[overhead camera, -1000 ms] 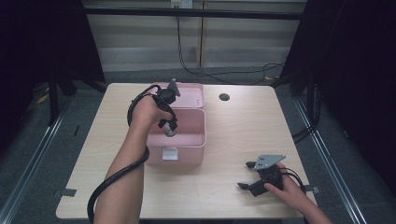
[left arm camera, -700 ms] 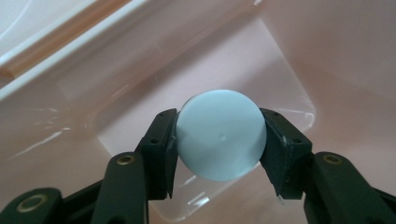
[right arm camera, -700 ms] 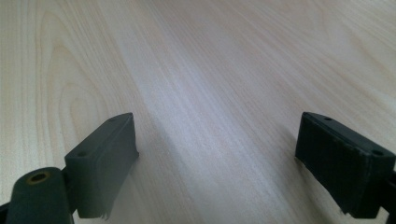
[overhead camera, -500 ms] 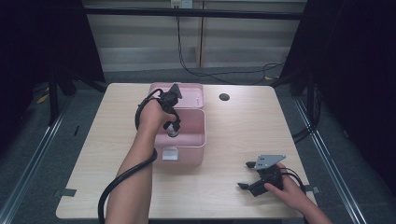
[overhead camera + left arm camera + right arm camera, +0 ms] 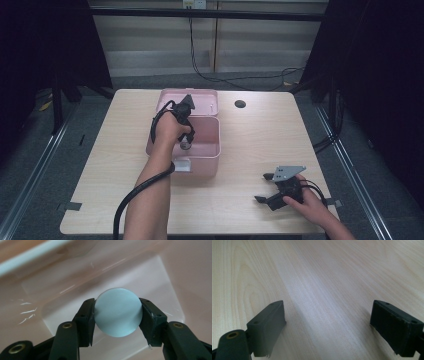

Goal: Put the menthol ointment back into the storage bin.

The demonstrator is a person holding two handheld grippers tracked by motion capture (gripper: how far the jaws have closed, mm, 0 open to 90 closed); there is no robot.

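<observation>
1. The left tongs (image 5: 117, 312) are clamped on a pale blue round disc (image 5: 117, 312), one black pad pressing on each side of it.
2. In the left gripper view the disc hangs inside a pink box (image 5: 162, 277), above its glossy floor; whether it touches that floor cannot be told.
3. In the high view the left tongs (image 5: 186, 144) point down into the open pink box (image 5: 210, 165), with the person's left hand (image 5: 170, 131) wrapped around the handle above it.
4. The disc (image 5: 186, 146) shows there as a small pale spot just under the hand, within the front compartment of the box.
5. The box lid (image 5: 205, 99) lies swung back behind the box, towards the far edge of the worktop (image 5: 100, 165).
6. A white latch (image 5: 181, 165) sits on the front wall of the box, just beside the left forearm.
7. The right tongs (image 5: 266, 187) rest near the front right corner of the worktop, well apart from the box, held by the right hand (image 5: 305, 200).
8. In the right gripper view the right tongs (image 5: 328, 325) stand wide apart with bare wood grain between them and nothing gripped.
9. A small dark round hole (image 5: 240, 104) sits in the worktop to the right of the lid.
</observation>
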